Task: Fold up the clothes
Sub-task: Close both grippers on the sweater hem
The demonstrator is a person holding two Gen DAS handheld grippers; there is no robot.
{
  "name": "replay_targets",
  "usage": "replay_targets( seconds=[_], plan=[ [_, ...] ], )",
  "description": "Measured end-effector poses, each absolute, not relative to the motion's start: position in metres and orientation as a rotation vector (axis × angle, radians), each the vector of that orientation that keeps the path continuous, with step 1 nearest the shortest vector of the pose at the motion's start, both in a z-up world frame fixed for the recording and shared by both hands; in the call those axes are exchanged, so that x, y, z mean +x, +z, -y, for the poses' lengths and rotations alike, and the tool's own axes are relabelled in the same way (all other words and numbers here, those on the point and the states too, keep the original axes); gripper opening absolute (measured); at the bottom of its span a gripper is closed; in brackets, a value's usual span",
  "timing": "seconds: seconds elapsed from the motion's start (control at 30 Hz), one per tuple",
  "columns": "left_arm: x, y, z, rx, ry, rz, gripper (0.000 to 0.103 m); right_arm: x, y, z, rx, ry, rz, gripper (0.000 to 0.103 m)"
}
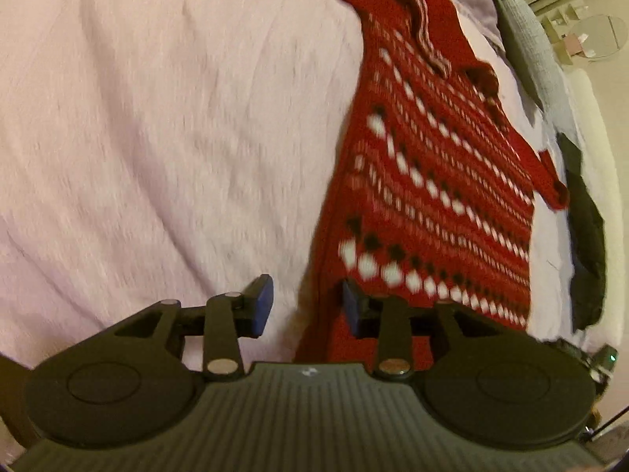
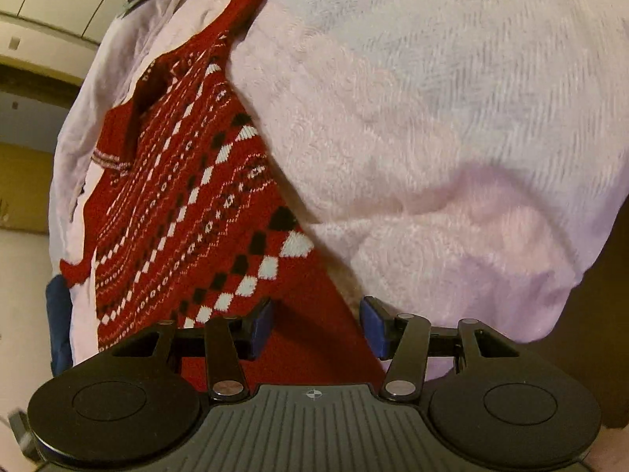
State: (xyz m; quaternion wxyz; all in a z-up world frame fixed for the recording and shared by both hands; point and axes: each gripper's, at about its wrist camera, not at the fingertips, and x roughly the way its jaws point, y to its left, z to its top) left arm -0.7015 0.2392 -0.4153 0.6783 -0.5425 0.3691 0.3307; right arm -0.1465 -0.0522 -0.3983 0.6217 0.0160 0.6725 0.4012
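In the left wrist view, you have bare pink blanket across the whole left half. The red sweater fills the centre right, and dark clothing lies along the right edge. In the right wrist view, the blanket's right side is open.

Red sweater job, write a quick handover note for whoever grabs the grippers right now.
Left gripper: open, holding nothing, at the sweater's bottom hem.
Right gripper: open, holding nothing, also over the hem's plain red band.
Red patterned sweater: spread mostly flat on the pink blanket, sleeves out to the sides.
Done: sweater laid out.
Left: no fold is visible yet; probably grip the hem and start folding.
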Motion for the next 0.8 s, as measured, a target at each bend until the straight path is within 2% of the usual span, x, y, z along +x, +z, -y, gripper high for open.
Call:
replay_targets(
  seconds=[0.03,0.07,0.1,0.13,0.17,0.37,0.53,0.7,0.8],
  plan=[
    [-0.701,-0.417,-0.236,-1.228,0.737,-0.811,0.031,-0.15,-0.399,0.05,0.037,0.915,-1.546,0.038],
    [-0.701,-0.419,-0.235,-1.243,0.725,-0.792,0.029,-0.154,-0.396,0.045,0.001,0.922,-1.532,0.019],
    [-0.699,-0.42,-0.234,-1.266,0.697,-0.77,0.027,-0.159,-0.393,0.04,-0.036,0.928,-1.517,0.006],
    [-0.698,-0.421,-0.232,-1.289,0.659,-0.745,0.007,-0.162,-0.388,0.037,-0.073,0.943,-1.506,0.006],
    [-0.696,-0.419,-0.229,-1.284,0.641,-0.74,0.005,-0.166,-0.38,0.035,-0.117,0.975,-1.469,0.006],
    [-0.702,-0.413,-0.207,-1.273,0.63,-0.767,0.004,-0.16,-0.344,0.036,-0.273,0.969,-1.348,0.004],
    [-0.698,-0.419,-0.202,-1.284,0.66,-0.886,0.006,-0.159,-0.364,0.01,-0.44,0.909,-1.413,0.008],
    [-0.692,-0.38,-0.247,-1.204,0.729,-0.818,0.006,-0.145,-0.329,-0.04,-0.62,0.988,-1.183,0.015],
    [-0.688,-0.356,-0.274,-1.155,0.771,-0.774,0.006,-0.127,-0.31,-0.085,-0.556,1.086,-1.066,0.016]
  ],
)
